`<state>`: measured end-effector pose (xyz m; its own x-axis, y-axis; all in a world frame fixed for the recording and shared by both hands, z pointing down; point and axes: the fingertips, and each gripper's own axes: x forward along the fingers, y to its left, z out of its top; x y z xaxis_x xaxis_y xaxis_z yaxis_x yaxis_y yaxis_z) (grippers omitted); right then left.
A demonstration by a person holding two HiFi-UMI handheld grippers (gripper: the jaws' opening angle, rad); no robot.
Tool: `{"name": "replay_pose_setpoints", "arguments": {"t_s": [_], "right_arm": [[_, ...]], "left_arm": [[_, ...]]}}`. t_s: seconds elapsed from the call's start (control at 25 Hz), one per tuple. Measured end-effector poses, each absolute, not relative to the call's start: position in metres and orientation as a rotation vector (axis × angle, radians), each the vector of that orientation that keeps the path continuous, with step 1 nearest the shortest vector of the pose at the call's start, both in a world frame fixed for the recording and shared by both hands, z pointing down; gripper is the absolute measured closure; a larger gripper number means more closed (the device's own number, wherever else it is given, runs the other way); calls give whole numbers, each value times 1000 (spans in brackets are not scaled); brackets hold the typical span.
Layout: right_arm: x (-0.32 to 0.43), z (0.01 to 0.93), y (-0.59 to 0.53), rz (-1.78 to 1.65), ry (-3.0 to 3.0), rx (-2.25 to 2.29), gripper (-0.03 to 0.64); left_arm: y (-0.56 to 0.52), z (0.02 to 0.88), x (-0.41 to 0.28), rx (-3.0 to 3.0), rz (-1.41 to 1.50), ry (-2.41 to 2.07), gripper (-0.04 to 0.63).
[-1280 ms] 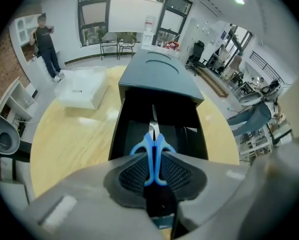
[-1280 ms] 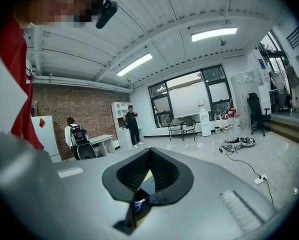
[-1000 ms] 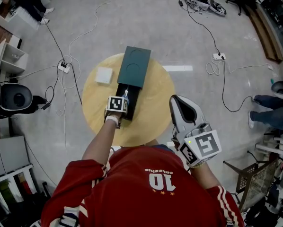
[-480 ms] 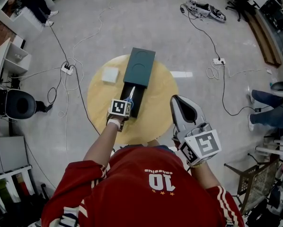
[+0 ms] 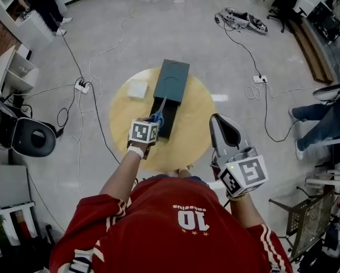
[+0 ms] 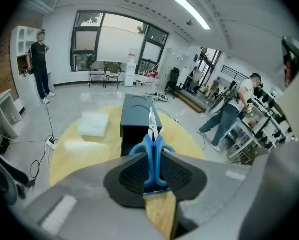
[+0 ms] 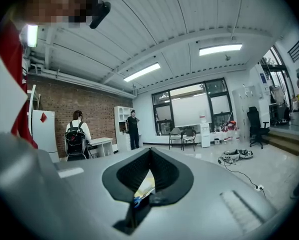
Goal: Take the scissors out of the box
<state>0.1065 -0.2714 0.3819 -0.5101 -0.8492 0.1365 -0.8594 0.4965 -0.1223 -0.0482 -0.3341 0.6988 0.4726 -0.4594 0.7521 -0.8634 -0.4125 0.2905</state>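
My left gripper (image 5: pixel 154 120) is shut on blue-handled scissors (image 5: pixel 158 113), held above the black open tray of the dark green box (image 5: pixel 171 82) on the round wooden table (image 5: pixel 193 131). In the left gripper view the pads (image 6: pixel 177 171) clamp the blue handles of the scissors (image 6: pixel 152 151), whose blades point away over the box (image 6: pixel 137 115). My right gripper (image 5: pixel 220 121) hangs off the table's right side, apart from the box. Its jaws (image 7: pixel 149 154) meet at the tips with nothing between them.
A small white box (image 5: pixel 137 89) lies on the table left of the green box, also seen as the white box (image 6: pixel 94 124). Cables and a power strip (image 5: pixel 82 86) run over the floor. A black chair (image 5: pixel 30 136) stands left; a person's legs (image 5: pixel 315 115) are at right.
My left gripper has risen with the scissors, lifting them up out of the box's tray. The right gripper has drifted slightly rightward and up.
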Motion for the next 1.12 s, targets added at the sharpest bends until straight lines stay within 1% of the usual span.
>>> {"name": "replay_pose_setpoints", "arguments": {"t_s": [0.24,0.72,1.12], "right_arm": [[107,378,-258,250,-2661,1544,617],[83,362,-244,196,-2691,1537,615],[53,356,-221,171,-2691,1521,615]], "left_arm": [[-327,633,-59,2161,610,-1156,502],[-300,473,-88,2534,327,-1372,502],[-253,402,-112,2700,110,-1487,502]]}}
